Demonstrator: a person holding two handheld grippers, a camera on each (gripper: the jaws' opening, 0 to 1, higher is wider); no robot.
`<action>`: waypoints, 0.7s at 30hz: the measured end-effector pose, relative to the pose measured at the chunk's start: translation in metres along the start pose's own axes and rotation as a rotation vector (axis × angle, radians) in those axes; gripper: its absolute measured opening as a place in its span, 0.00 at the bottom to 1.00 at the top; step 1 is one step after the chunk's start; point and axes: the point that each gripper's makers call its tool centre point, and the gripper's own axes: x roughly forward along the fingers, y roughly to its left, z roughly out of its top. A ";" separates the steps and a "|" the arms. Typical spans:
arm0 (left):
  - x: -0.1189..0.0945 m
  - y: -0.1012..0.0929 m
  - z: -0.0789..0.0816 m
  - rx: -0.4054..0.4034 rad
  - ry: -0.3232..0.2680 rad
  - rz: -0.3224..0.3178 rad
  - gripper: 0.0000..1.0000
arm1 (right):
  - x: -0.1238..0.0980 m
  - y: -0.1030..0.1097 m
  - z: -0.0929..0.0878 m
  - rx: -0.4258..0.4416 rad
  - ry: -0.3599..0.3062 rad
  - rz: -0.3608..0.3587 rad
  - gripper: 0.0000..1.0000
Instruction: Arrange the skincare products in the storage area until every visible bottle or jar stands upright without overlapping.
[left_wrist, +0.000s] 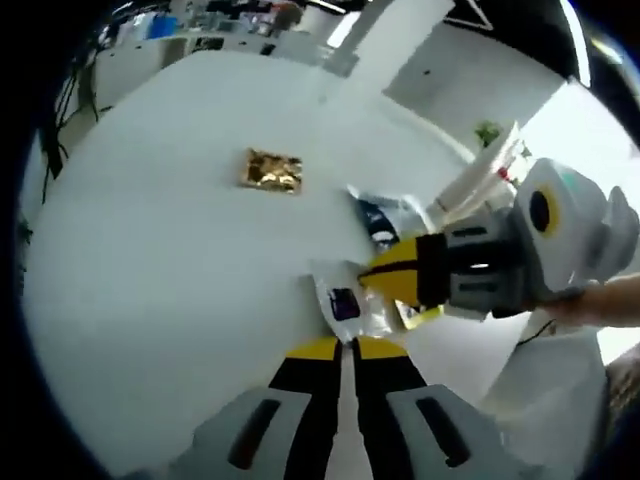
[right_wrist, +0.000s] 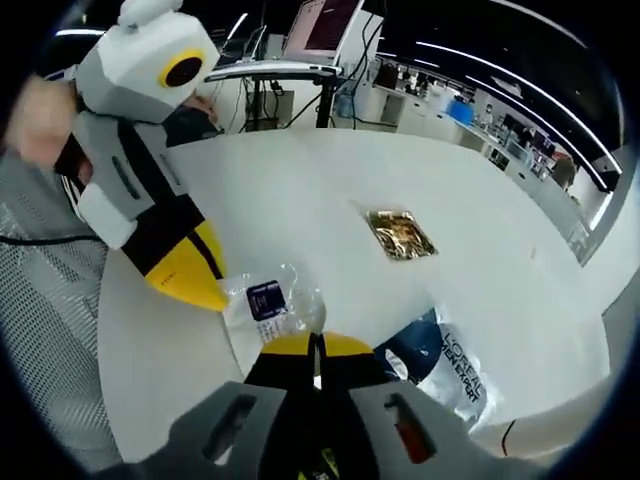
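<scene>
1. The clear plastic sachet with a dark label (right_wrist: 268, 303) lies flat on the round white table (right_wrist: 300, 190), near its edge.
2. Left gripper (left_wrist: 346, 346) and right gripper (right_wrist: 316, 347): jaws together at the sachet; whether they clamp it I cannot tell.
3. The flat gold foil packet (right_wrist: 401, 234) lies well beyond the sachet, and the blue-and-white printed pouch (right_wrist: 446, 368) lies just beside it.
4. Judgement: nothing stands upright; arranging is barely begun.

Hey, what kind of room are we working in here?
Probably an open-plan office or lab: a large white table, a laptop on a stand behind it, and rows of desks under long ceiling lights.
</scene>
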 end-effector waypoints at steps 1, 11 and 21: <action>0.000 0.001 0.001 0.034 0.007 0.010 0.03 | 0.000 0.000 0.000 -0.012 0.001 0.000 0.01; 0.000 -0.003 0.024 0.304 -0.014 0.041 0.12 | 0.001 0.000 0.001 -0.091 0.001 0.035 0.01; 0.026 -0.006 0.025 0.492 0.032 0.050 0.18 | 0.002 0.000 0.002 -0.141 0.001 0.061 0.01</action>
